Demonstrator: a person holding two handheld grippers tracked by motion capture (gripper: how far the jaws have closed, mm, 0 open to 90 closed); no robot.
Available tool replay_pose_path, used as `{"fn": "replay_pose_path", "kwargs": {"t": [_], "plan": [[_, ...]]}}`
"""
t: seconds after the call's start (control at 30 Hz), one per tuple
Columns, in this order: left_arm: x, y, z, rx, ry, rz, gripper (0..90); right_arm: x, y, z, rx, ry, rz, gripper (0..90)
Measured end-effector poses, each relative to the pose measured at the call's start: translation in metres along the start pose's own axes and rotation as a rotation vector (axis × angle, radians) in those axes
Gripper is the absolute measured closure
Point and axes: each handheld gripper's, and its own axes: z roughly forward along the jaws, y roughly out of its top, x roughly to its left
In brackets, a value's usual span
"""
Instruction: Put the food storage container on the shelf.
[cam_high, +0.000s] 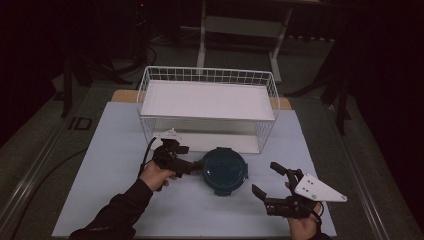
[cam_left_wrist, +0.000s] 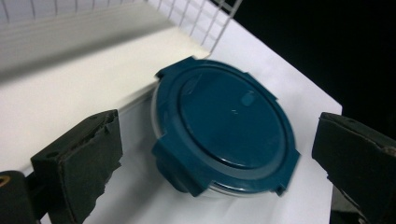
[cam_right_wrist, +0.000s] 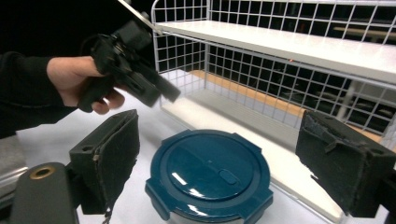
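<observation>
Right then, a round container with a dark teal snap-on lid (cam_high: 224, 170) sat flat on the white table top (cam_high: 115, 150), lid up, just in front of the near edge of a white wire rack (cam_high: 207, 107). Being round, it had no real long axis; the only direction I could pick out came from its locking tabs, which stuck out at the far, near, left and right sides in the high view. A small oval mark sat on the lid off centre (plain enough in the left gripper view, less so from above).

The left gripper (cam_high: 192, 167) lay just left of the container, its black jaws pointing right at the lid's left rim; from above I could not tell whether they touched it. In its own view the two jaws stood wide apart with nothing between them, the container (cam_left_wrist: 224, 126) lying ahead in the gap. The left hand (cam_high: 156, 175) gripped the handle from below, and the dark-sleeved forearm ran in from the near left.

The right gripper (cam_high: 267, 180) was near and to the right of the container, clear of it, jaws spread wide and empty, aimed left and away. Its own view looked between those jaws at the container (cam_right_wrist: 210, 175), with the left gripper (cam_right_wrist: 140, 74) beyond. The right hand (cam_high: 302, 225) held it low at the near edge.
</observation>
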Motion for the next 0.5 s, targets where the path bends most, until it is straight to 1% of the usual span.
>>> {"fn": "replay_pose_path", "kwargs": {"t": [0.03, 0.07, 0.1, 0.13, 0.17, 0.2, 0.23, 0.27, 0.33, 0.37, 0.43, 0.47, 0.5], "plan": [[0.004, -0.001, 0.004, 0.007, 0.004, -0.022, 2.2, 0.001, 0.001, 0.0, 0.003, -0.004, -0.005, 12.7], [0.005, -0.002, 0.006, 0.019, 0.01, -0.029, 2.2, 0.002, 0.001, 0.001, 0.017, -0.016, -0.011, 11.8], [0.008, -0.003, 0.01, 0.037, 0.005, -0.047, 2.4, 0.003, 0.001, 0.002, 0.024, -0.024, -0.013, 10.4], [0.01, -0.004, 0.013, 0.056, 0.006, -0.076, 2.5, 0.004, 0.001, 0.003, 0.029, -0.037, -0.014, 10.2], [0.012, -0.005, 0.016, 0.077, 0.01, -0.097, 2.5, 0.005, 0.0, 0.004, 0.021, -0.052, -0.018, 9.9], [0.014, -0.005, 0.018, 0.089, 0.0, -0.115, 2.5, 0.005, -0.001, 0.003, 0.009, -0.05, -0.02, 9.6], [0.016, -0.006, 0.02, 0.105, 0.006, -0.15, 2.5, 0.006, -0.001, 0.003, 0.006, -0.044, -0.018, 9.6], [0.018, -0.007, 0.022, 0.113, 0.006, -0.175, 2.5, 0.006, -0.001, 0.005, 0.009, -0.06, -0.018, 9.6], [0.022, -0.007, 0.025, 0.142, 0.011, -0.225, 2.6, 0.006, -0.001, 0.006, 0.018, -0.056, -0.016, 9.7], [0.024, -0.008, 0.026, 0.149, -0.003, -0.238, 2.6, 0.007, -0.002, 0.006, 0.019, -0.064, -0.018, 9.7], [0.025, -0.009, 0.03, 0.168, -0.007, -0.282, 4.3, 0.007, -0.003, 0.007, 0.03, -0.049, -0.017, 9.7], [0.026, -0.009, 0.031, 0.178, -0.016, -0.295, 6.0, 0.007, -0.004, 0.008, 0.034, -0.056, -0.02, 9.7], [0.026, -0.01, 0.033, 0.193, -0.023, -0.306, 6.2, 0.007, -0.004, 0.009, 0.039, -0.049, -0.02, 9.7]]}}
